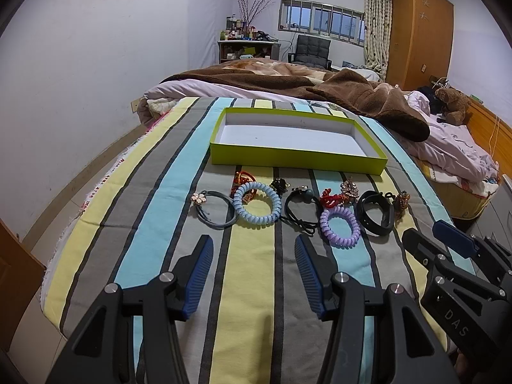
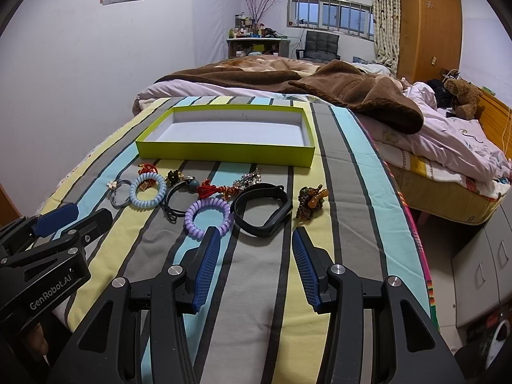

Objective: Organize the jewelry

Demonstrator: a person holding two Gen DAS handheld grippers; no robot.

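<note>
A shallow lime-green box (image 1: 288,156) (image 2: 224,152) with a white inside lies empty on the striped cloth. In front of it runs a row of jewelry: a flower hair tie (image 1: 212,208), a blue spiral band (image 1: 256,204) (image 2: 148,191), a black cord tie (image 1: 299,211), a purple spiral band (image 1: 340,226) (image 2: 208,213), a black wristband (image 1: 374,212) (image 2: 262,209) and a brown beaded clip (image 2: 310,200). My left gripper (image 1: 254,246) hovers open just short of the row. My right gripper (image 2: 256,238) is open too, with its left fingertip at the purple band's edge.
The striped cloth (image 1: 252,288) covers a raised surface that drops off at left and right. Behind the box lies a bed with a brown blanket (image 1: 352,96) and a teddy bear (image 1: 452,102). A wooden wardrobe (image 1: 419,32) stands at the back right.
</note>
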